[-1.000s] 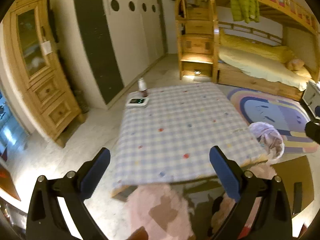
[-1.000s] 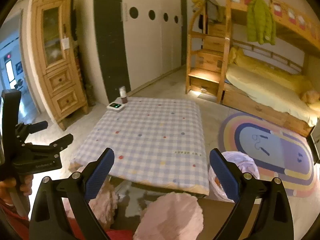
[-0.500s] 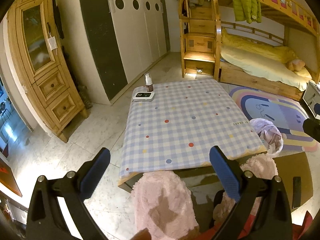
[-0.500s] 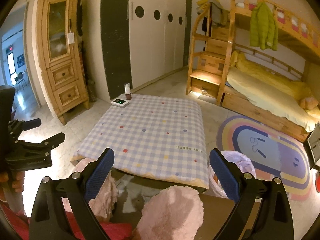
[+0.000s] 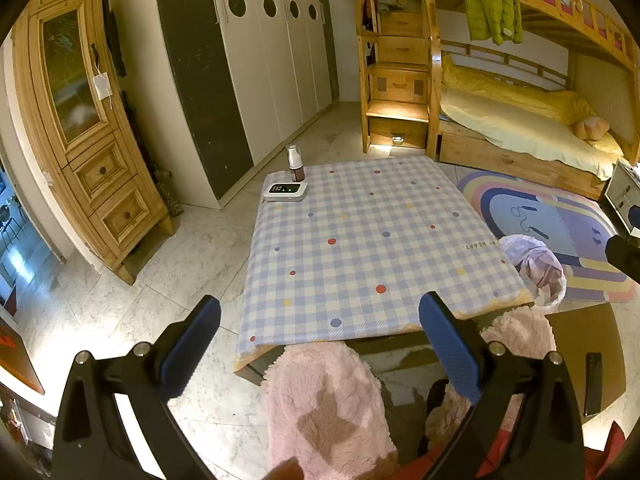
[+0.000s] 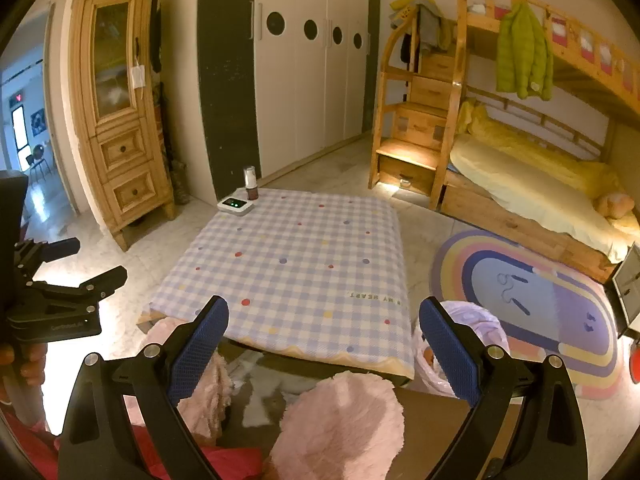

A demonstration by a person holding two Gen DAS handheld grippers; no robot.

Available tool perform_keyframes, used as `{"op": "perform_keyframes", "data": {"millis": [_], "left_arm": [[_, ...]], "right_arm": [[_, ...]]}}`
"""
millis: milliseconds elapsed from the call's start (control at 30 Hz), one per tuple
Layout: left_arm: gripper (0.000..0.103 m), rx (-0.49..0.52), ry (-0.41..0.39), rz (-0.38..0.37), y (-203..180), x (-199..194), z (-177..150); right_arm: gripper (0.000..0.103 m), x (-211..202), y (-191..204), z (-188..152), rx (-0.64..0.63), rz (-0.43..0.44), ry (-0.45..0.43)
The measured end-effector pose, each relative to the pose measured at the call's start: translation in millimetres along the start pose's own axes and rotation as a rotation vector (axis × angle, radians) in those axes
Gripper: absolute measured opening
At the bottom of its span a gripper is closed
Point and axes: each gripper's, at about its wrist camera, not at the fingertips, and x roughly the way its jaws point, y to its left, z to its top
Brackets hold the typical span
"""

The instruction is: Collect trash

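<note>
Both hand-held grippers, left [image 5: 320, 328] and right [image 6: 324, 330], hang spread and empty above the counter [image 6: 304, 264]; I'd check it for scraps, dropping any into the trash bag [image 6: 460, 344] at its near-right corner.

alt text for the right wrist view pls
The right gripper, open and empty, points over a low table in a checked cloth; a small bottle and white device sit at its far corner, and a lilac bag stands beside it.
</note>
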Motion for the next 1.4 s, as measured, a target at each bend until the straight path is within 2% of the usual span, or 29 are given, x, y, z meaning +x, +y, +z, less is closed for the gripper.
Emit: {"op": "perform_keyframes", "data": {"millis": [1400], "left_arm": [[0.097,-0.001,0.002,-0.001,0.8,-1.0,1.2]], "right_arm": [[0.095,1.9,-2.2,0.4,0.0,-0.003,-0.001]]}}
